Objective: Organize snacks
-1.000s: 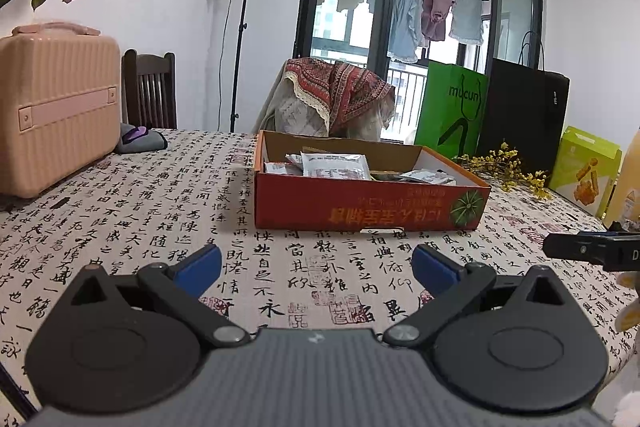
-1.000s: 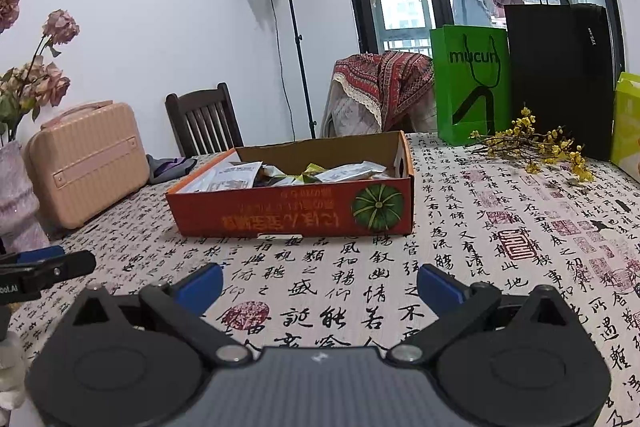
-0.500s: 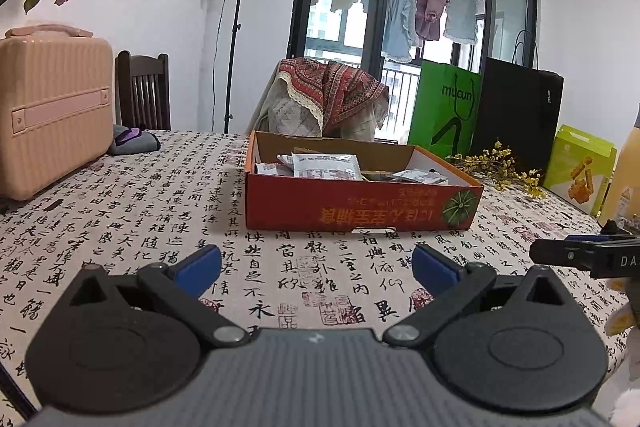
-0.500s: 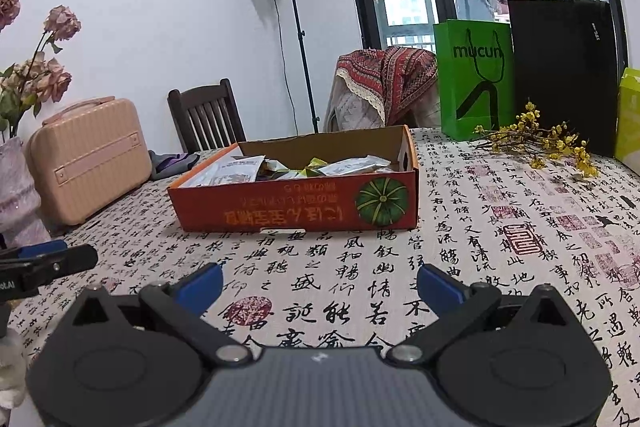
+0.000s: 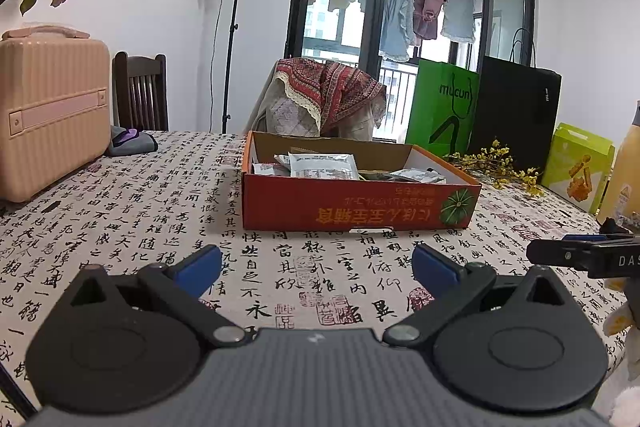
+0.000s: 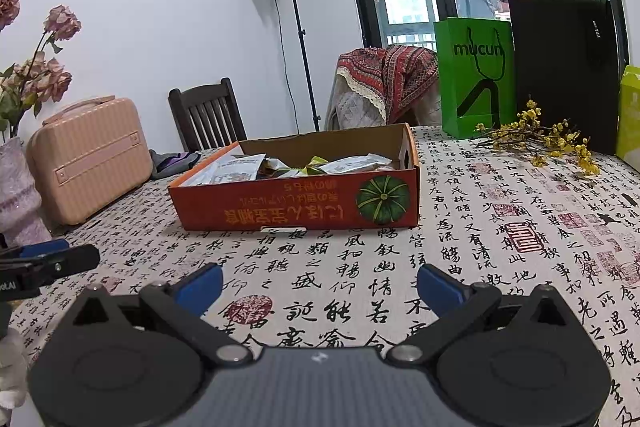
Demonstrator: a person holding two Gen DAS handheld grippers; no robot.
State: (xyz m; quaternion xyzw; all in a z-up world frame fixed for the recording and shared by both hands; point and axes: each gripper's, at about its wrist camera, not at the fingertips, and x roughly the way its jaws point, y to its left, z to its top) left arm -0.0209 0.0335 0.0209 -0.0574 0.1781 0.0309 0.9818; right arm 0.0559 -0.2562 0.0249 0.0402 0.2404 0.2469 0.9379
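Both tools are hovering released and empty: left gripper point(image 5: 317, 267), right gripper point(image 6: 319, 283). The orange snack box point(image 5: 360, 203) is sitting ahead, mid-table, holding snack packets point(image 5: 324, 165).

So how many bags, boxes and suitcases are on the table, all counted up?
Paper bags: 2, a green bag and a black bag
Boxes: 2, the red snack box and a yellow-green box
Suitcases: 1, the pink suitcase
Total: 5
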